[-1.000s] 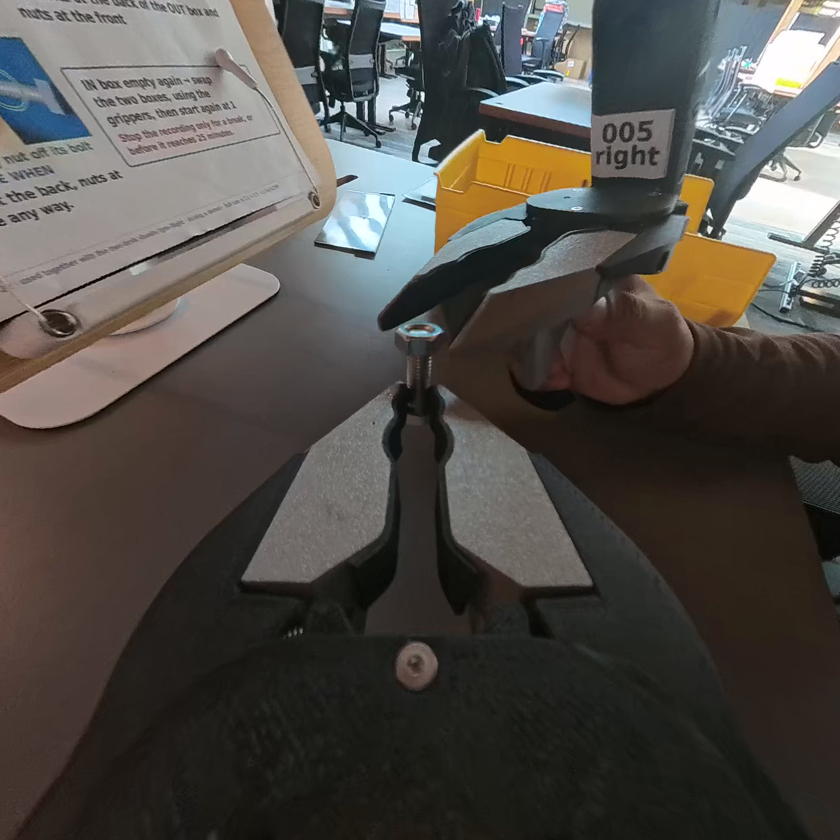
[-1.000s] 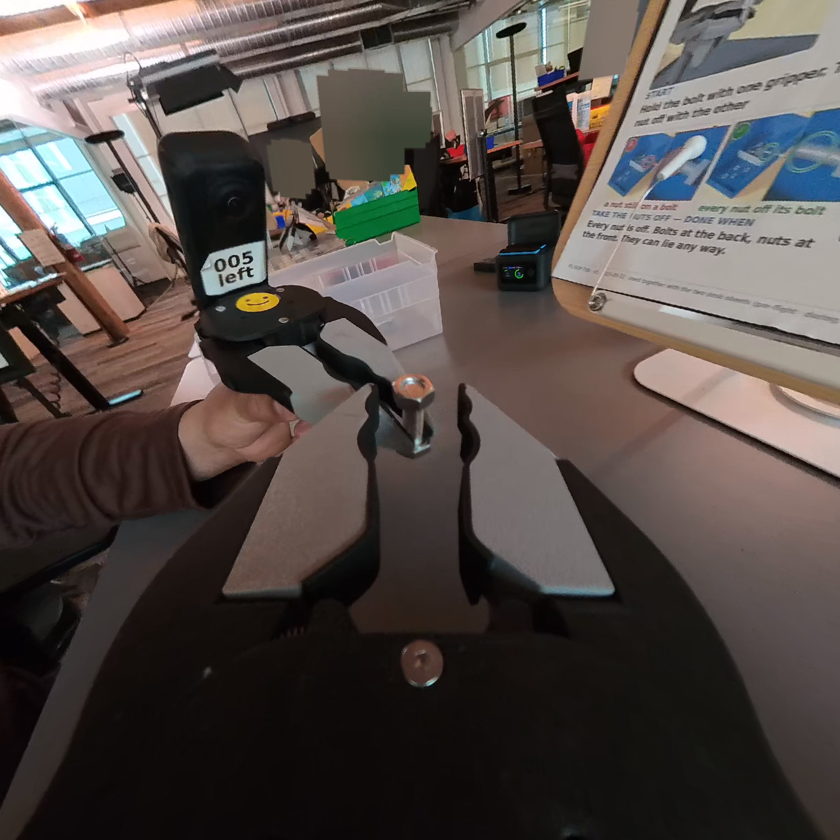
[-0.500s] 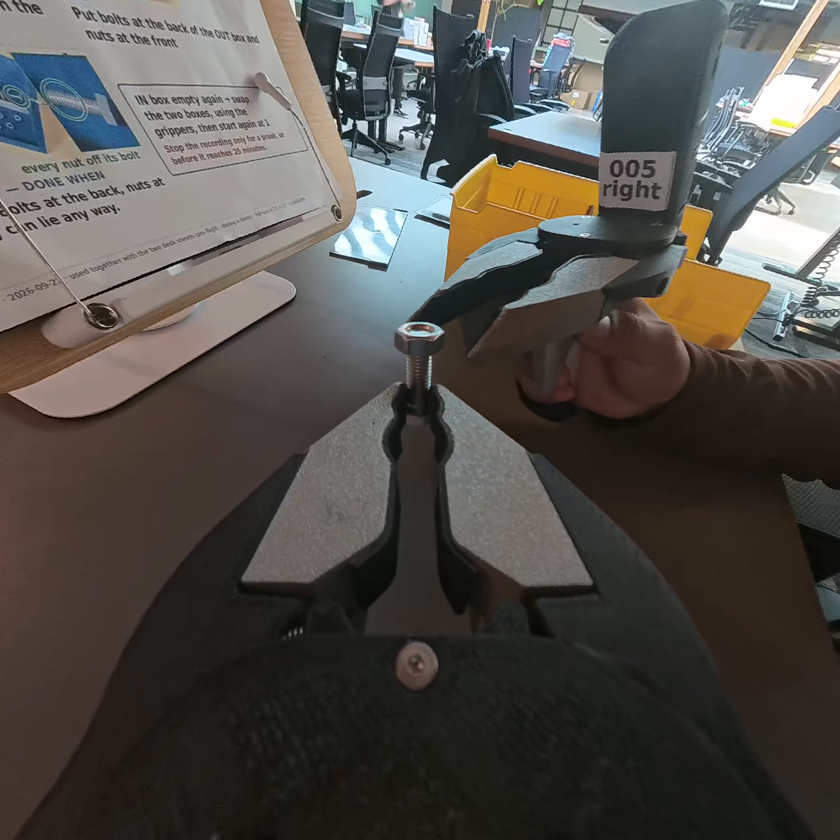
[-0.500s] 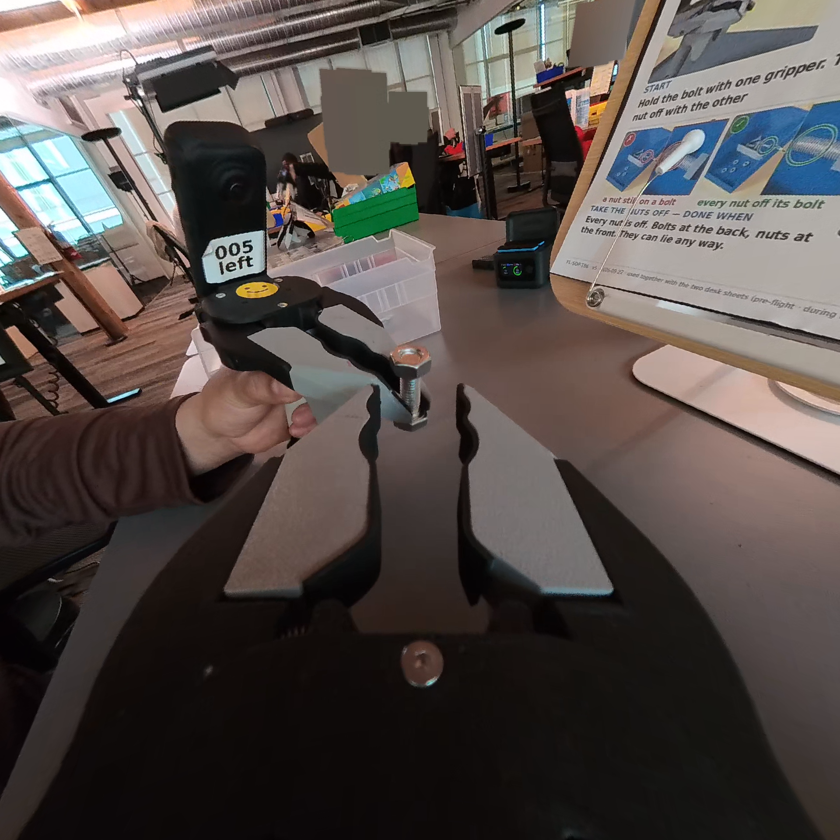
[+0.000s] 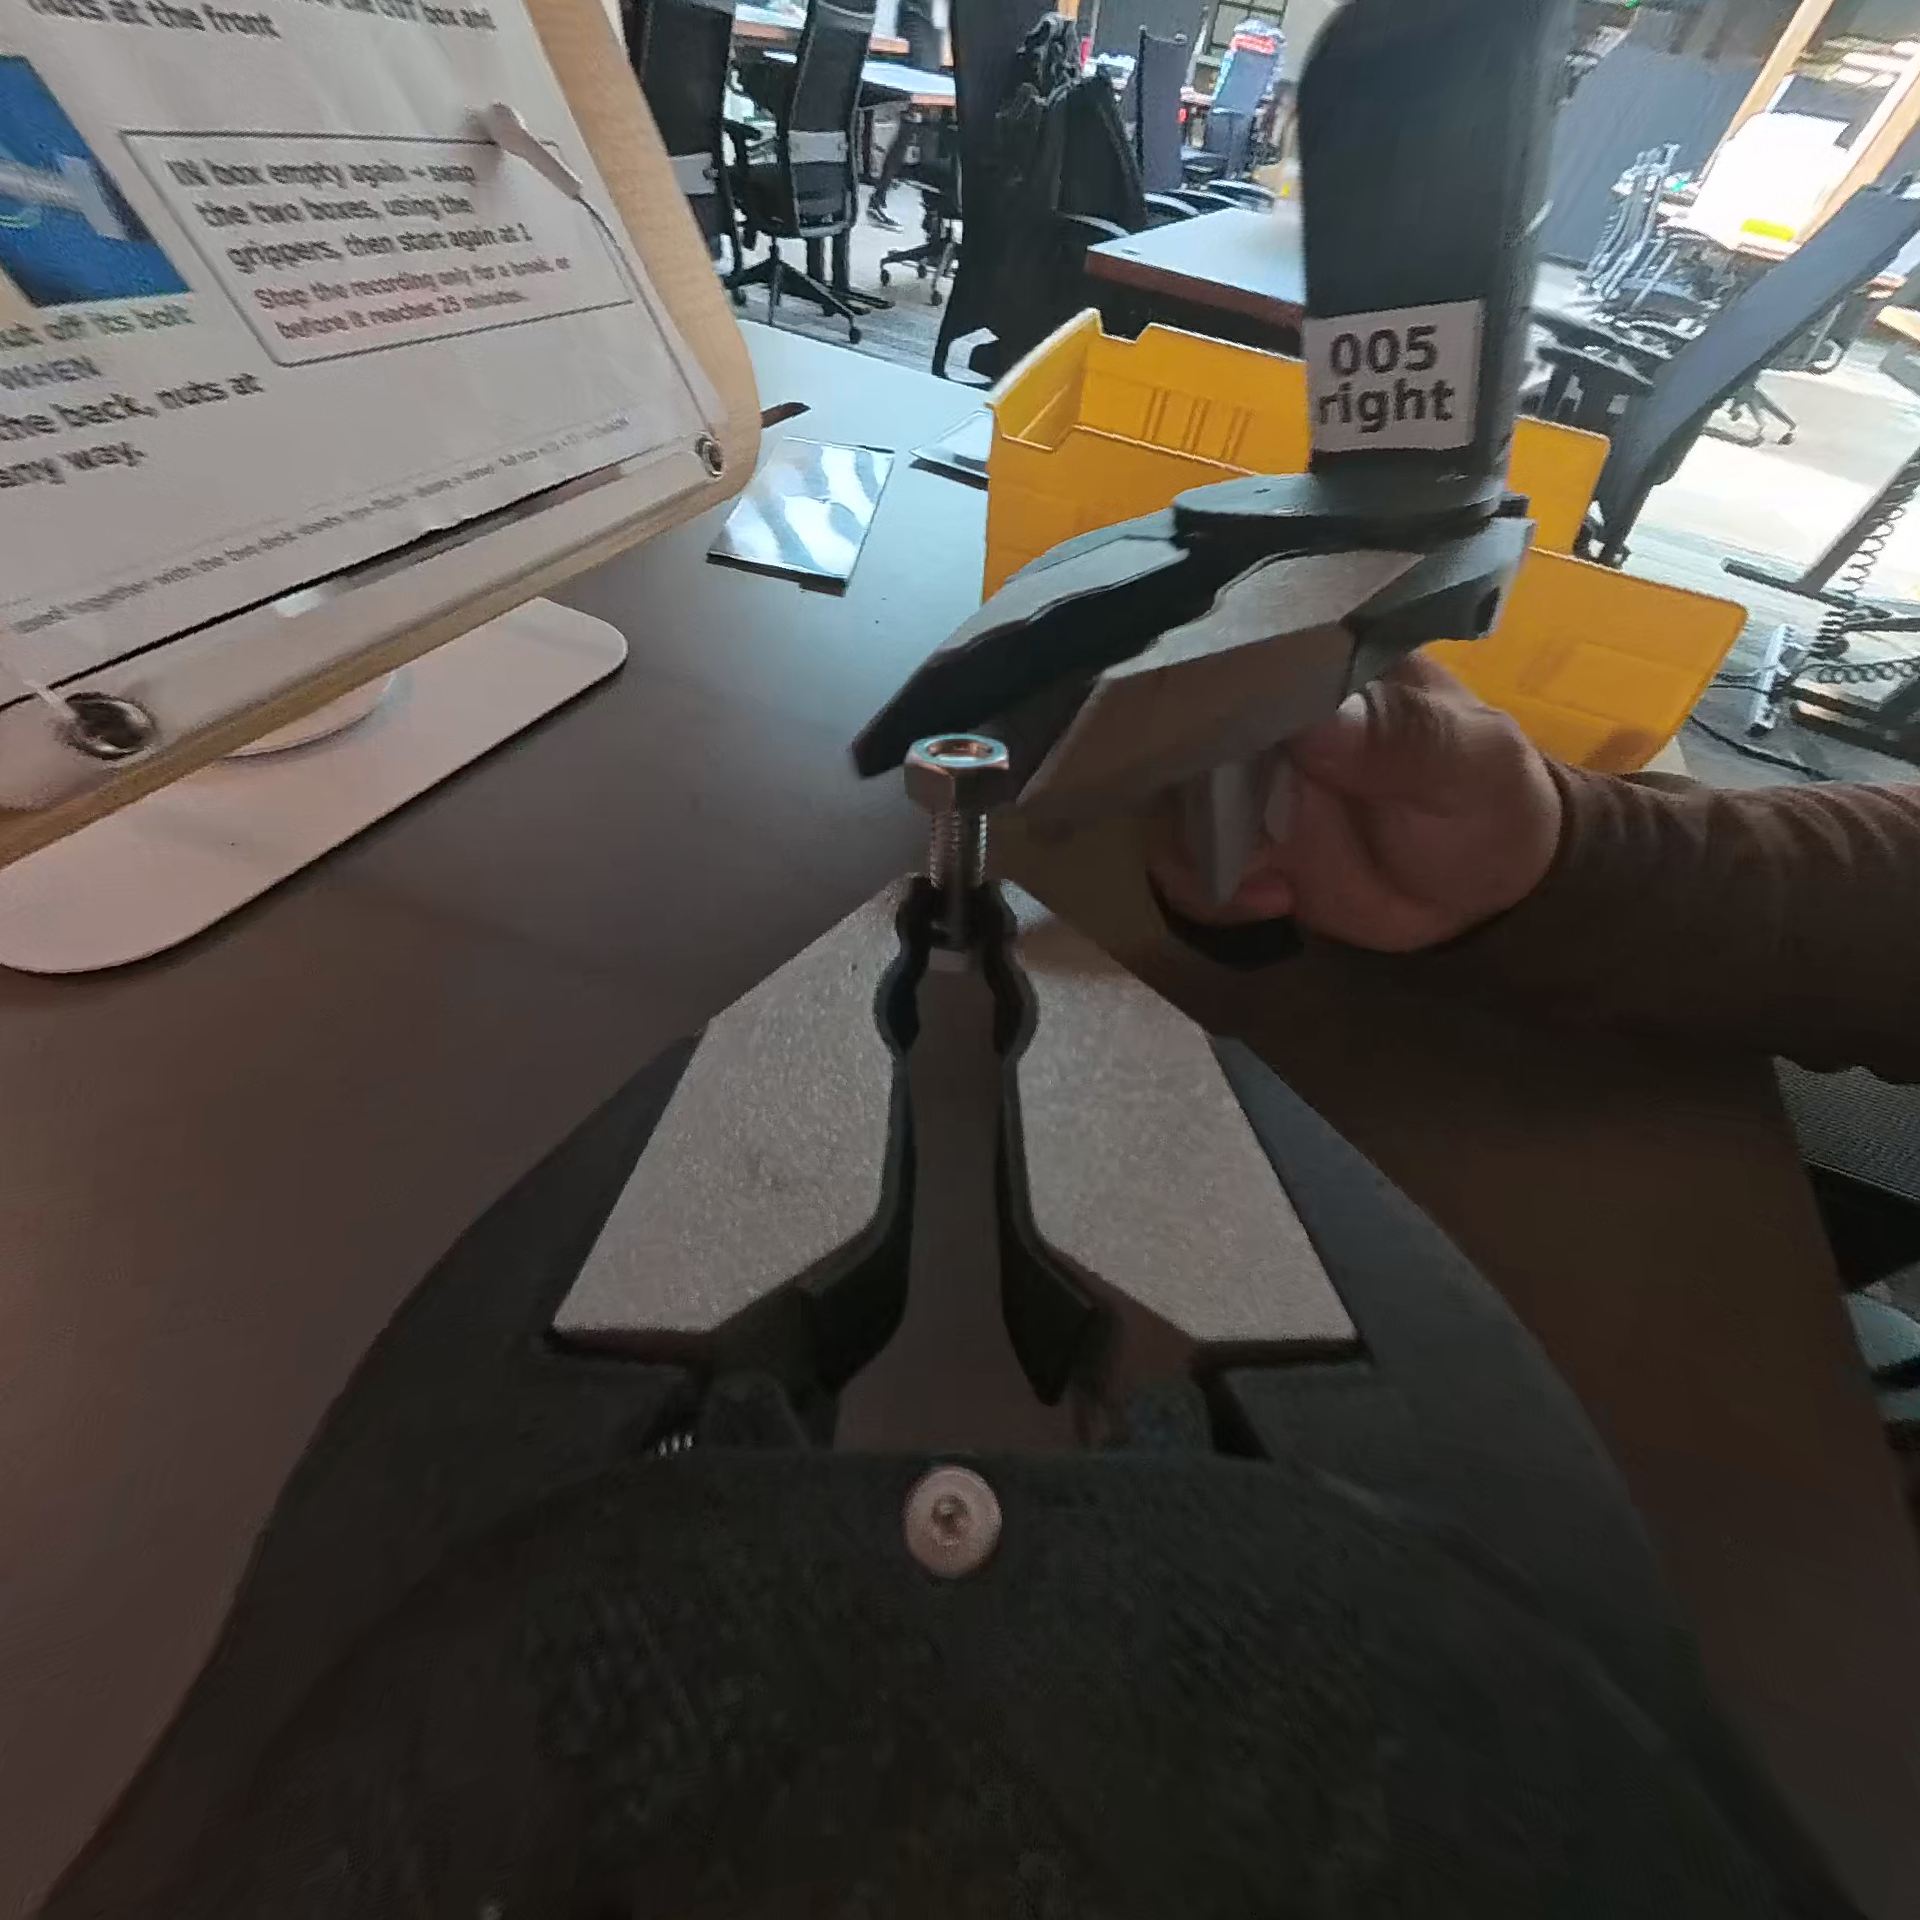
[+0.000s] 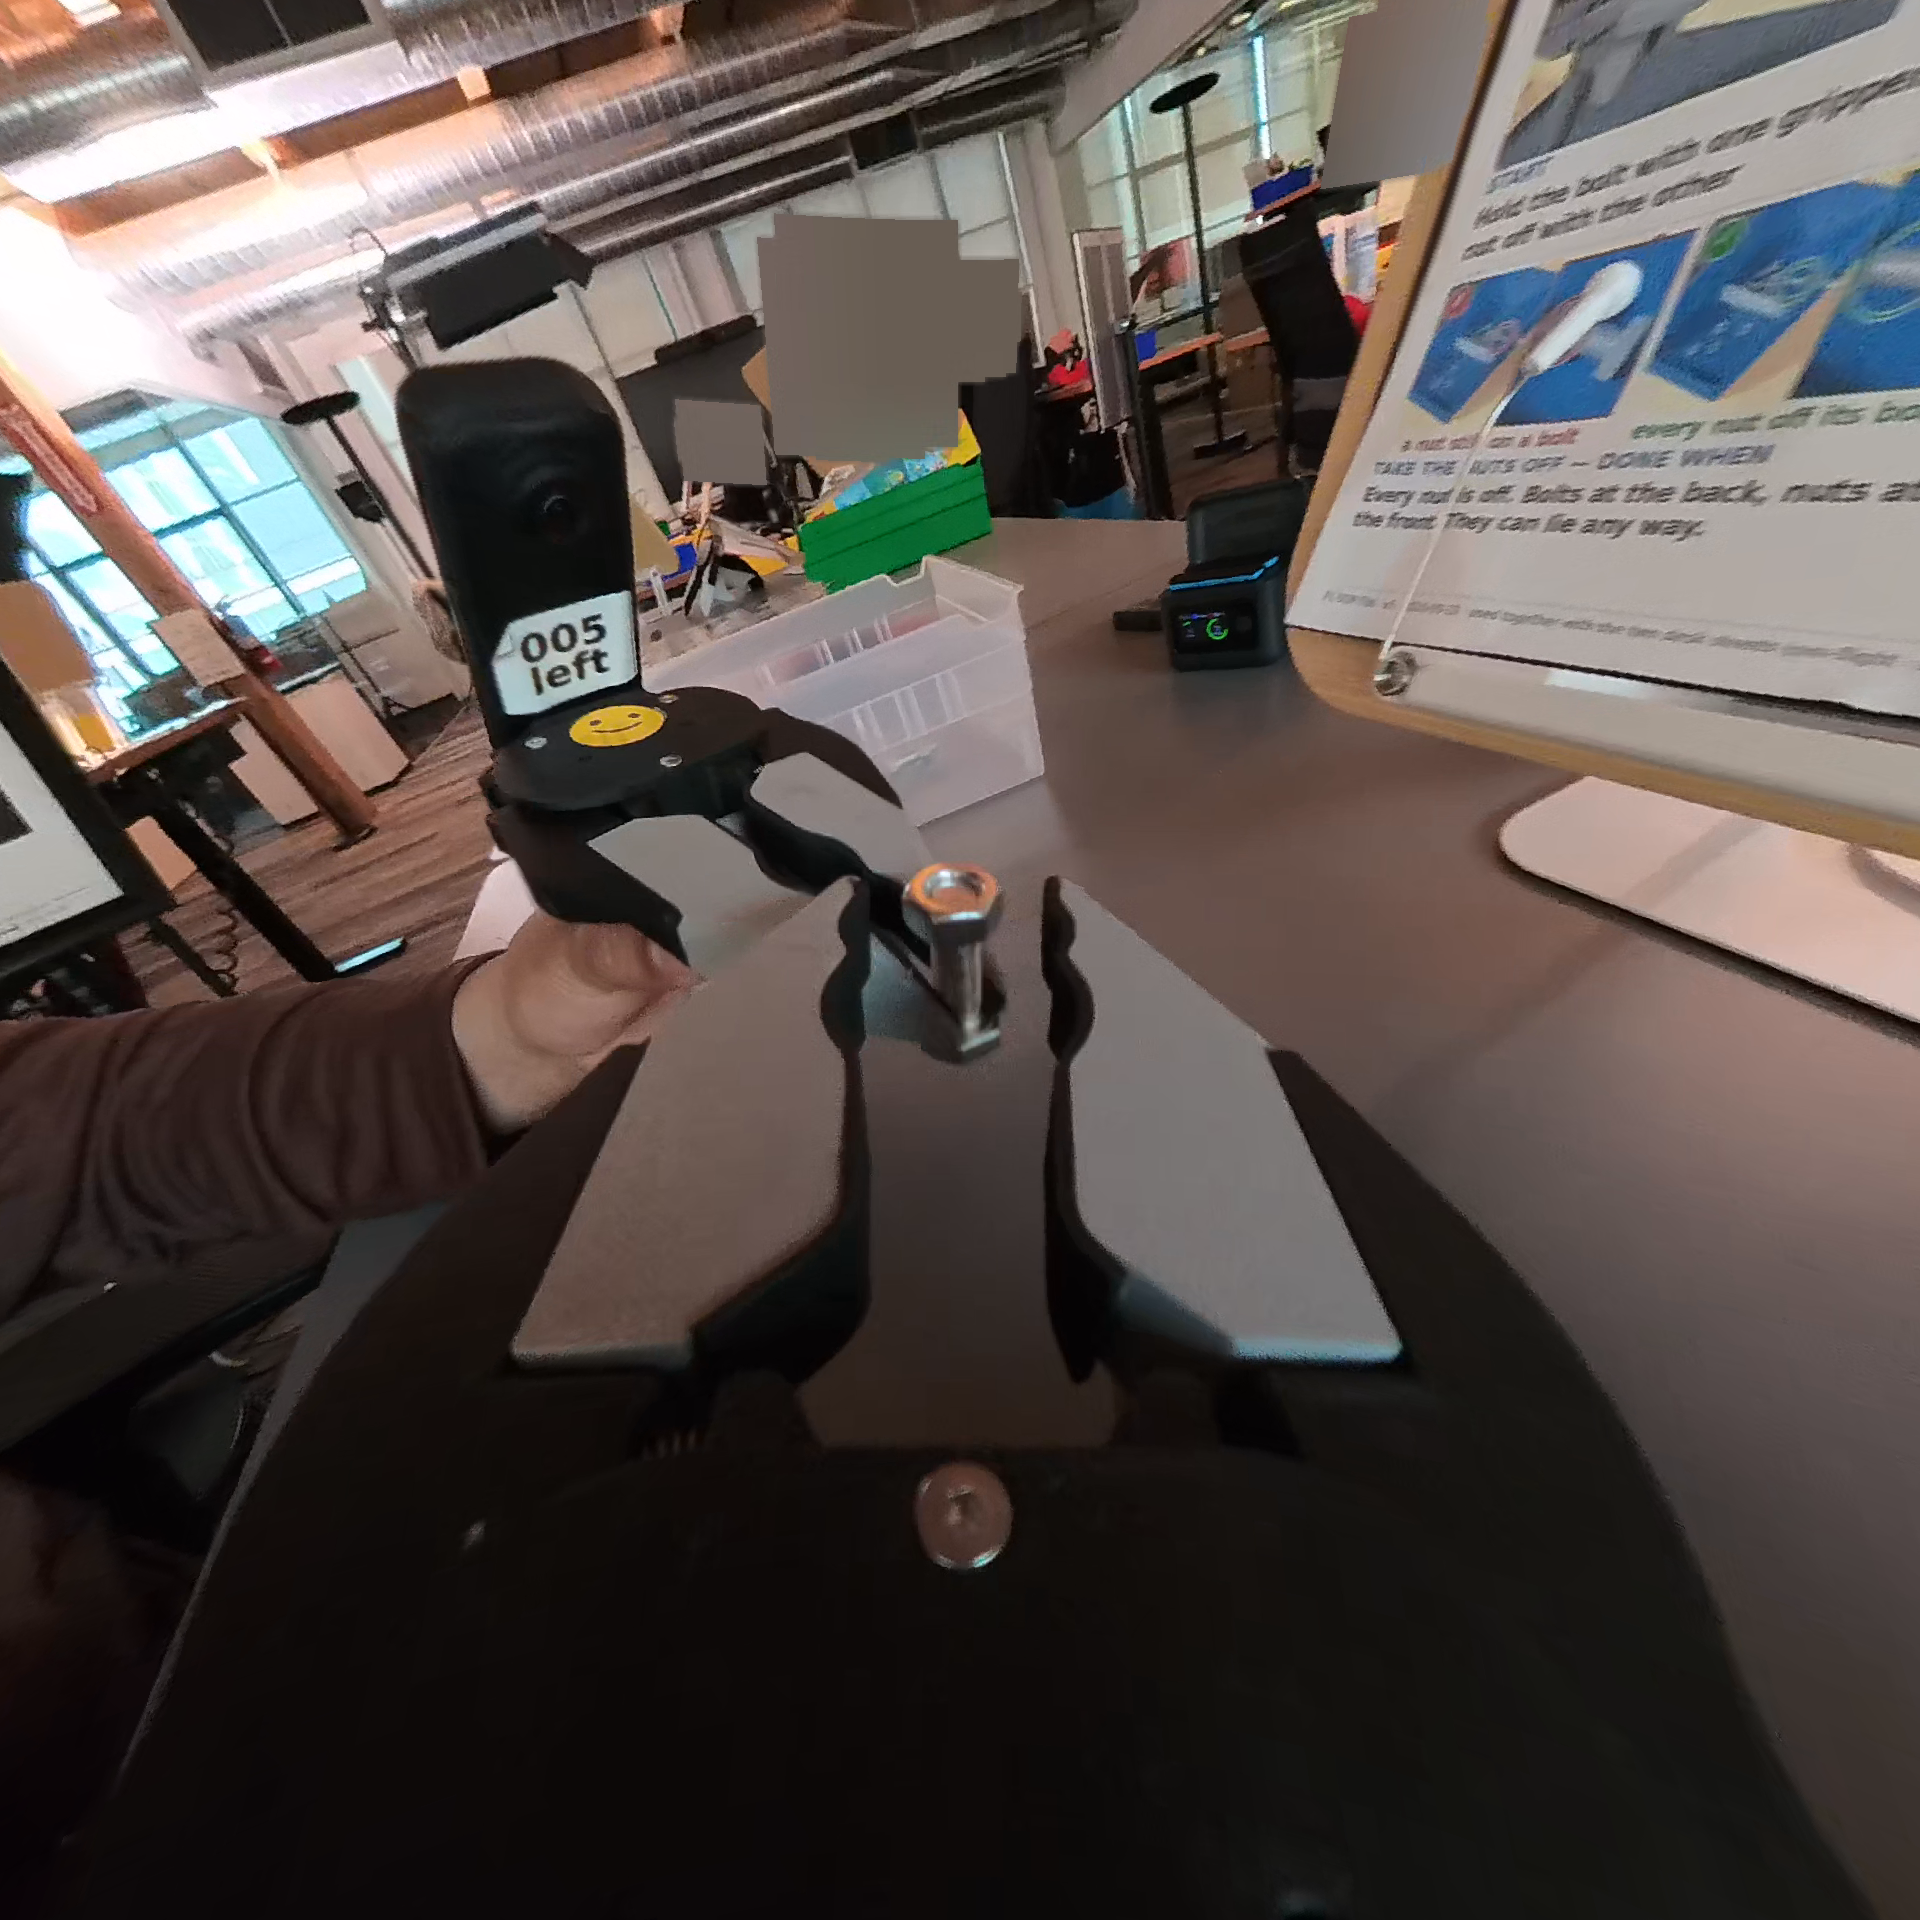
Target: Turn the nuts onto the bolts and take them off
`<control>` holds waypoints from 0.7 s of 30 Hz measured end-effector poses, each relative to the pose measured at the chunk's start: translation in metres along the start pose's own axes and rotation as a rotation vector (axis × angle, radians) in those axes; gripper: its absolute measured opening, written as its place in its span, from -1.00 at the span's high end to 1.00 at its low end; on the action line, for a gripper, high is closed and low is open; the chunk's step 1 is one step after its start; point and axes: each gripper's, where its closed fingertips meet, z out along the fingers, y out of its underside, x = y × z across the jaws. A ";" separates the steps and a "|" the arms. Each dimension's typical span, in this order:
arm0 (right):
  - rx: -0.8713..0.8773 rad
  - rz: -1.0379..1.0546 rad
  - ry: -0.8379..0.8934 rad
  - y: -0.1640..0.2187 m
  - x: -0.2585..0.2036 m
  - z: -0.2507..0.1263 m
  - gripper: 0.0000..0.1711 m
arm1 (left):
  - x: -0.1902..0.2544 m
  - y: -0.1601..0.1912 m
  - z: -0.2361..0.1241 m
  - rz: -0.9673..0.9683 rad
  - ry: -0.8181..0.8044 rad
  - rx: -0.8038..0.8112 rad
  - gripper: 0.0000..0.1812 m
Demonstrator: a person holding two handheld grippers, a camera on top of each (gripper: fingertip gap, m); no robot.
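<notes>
A steel bolt (image 5: 958,852) stands upright with a hex nut (image 5: 956,767) at its top end. My left gripper (image 5: 956,920) is shut on the bolt's lower end and holds it above the dark table (image 5: 520,1039). My right gripper (image 6: 954,925) is open. Its fingers (image 6: 1174,1122) sit either side of the nut (image 6: 951,899), with a gap on each side. In the left wrist view the right gripper's fingers (image 5: 1195,665) reach in from the right at nut height. A hand holds each gripper.
An instruction board on a white stand (image 5: 312,312) is at the left, also in the right wrist view (image 6: 1662,416). A yellow bin (image 5: 1143,457) is behind the right gripper. A clear plastic box (image 6: 894,675) and a small black device (image 6: 1226,613) are farther back. Only a small space, under 4 cm, lies between the two pairs of fingers.
Half a second ago the right gripper had drawn back from the nut. Now its open fingers are around the nut again. The left gripper keeps its hold on the bolt.
</notes>
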 end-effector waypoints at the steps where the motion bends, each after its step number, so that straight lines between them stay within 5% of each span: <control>1: -0.001 0.000 0.005 -0.001 0.001 -0.003 0.71 | -0.003 0.000 -0.002 -0.004 -0.011 0.002 0.92; 16: -0.046 -0.091 0.046 0.004 -0.003 0.003 0.64 | 0.001 0.001 0.000 0.035 -0.016 -0.018 0.92; 21: -0.049 -0.085 0.030 0.004 -0.002 -0.004 0.77 | -0.005 0.000 -0.005 0.023 -0.023 -0.011 0.92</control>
